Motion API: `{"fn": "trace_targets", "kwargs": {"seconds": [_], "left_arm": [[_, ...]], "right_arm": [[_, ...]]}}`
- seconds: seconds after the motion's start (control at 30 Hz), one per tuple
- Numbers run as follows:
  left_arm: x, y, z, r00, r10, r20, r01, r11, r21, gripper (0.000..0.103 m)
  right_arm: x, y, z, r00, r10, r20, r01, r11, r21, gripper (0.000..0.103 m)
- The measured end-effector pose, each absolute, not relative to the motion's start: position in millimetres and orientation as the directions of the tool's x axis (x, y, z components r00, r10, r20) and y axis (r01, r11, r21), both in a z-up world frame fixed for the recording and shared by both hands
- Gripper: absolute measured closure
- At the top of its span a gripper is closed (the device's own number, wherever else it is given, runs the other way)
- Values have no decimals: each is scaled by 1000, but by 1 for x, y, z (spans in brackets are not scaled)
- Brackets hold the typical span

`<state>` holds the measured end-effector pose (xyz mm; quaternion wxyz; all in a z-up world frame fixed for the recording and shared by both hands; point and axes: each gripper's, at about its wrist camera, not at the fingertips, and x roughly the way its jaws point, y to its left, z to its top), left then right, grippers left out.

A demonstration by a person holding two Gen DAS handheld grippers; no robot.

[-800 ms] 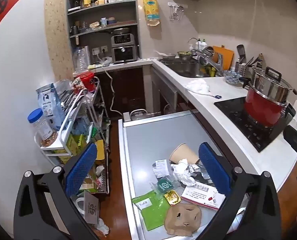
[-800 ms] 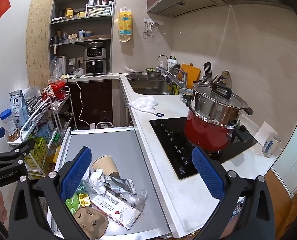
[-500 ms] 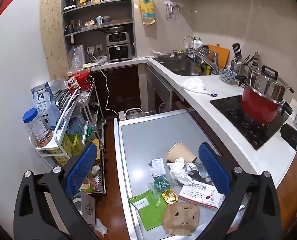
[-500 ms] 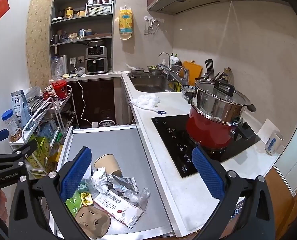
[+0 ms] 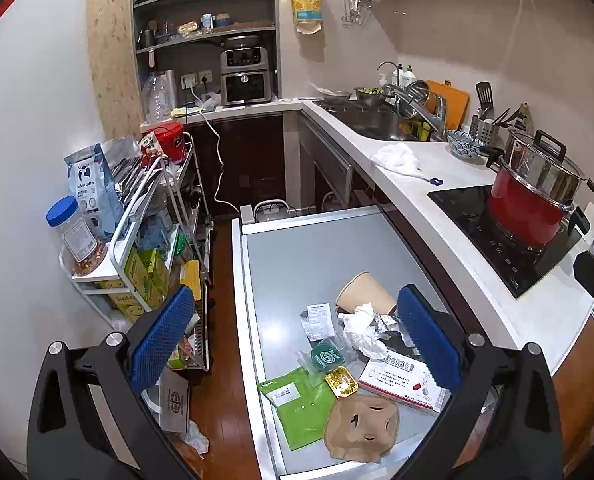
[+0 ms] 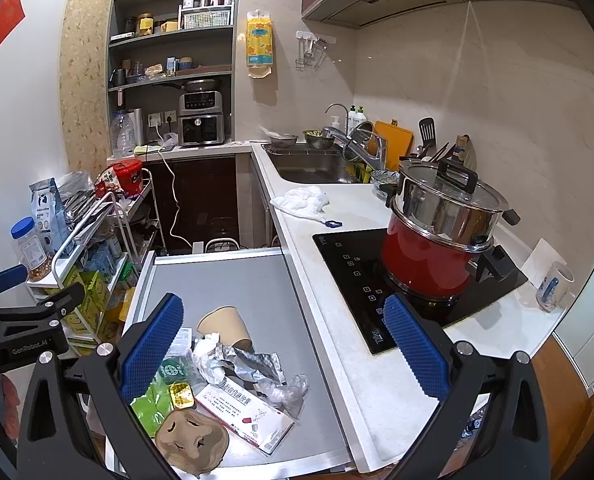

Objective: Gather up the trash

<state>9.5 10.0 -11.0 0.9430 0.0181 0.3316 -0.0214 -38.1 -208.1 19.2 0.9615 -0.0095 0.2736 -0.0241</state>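
- While my left tongs (image 5: 293, 332) and right tongs (image 6: 281, 344) hang spread wide, holding nothing, the trash pile (image 5: 361, 344) sits on the gray table (image 5: 297, 248).
- My paper cup (image 6: 225, 326) lies tipped over, mouth pointing away from me.

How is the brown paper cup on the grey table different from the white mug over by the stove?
The paper cup lies on its side amid the litter on the grey table; the white mug stands upright, alone on the white counter. The paper cup is plain brown and has no handle that I can see; the white mug carries a blue design and has a handle. Both are drinking cups, and neither gripper touches them.
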Motion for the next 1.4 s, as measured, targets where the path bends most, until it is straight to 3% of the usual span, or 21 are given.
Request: {"fn": "trace_targets", "kwargs": {"seconds": [1.4], "left_arm": [[5,14,-4,790,-33,-612,48,999,9,2]], "right_arm": [[-41,-201,23,851,-34,-523,24,999,-26,4]]}}
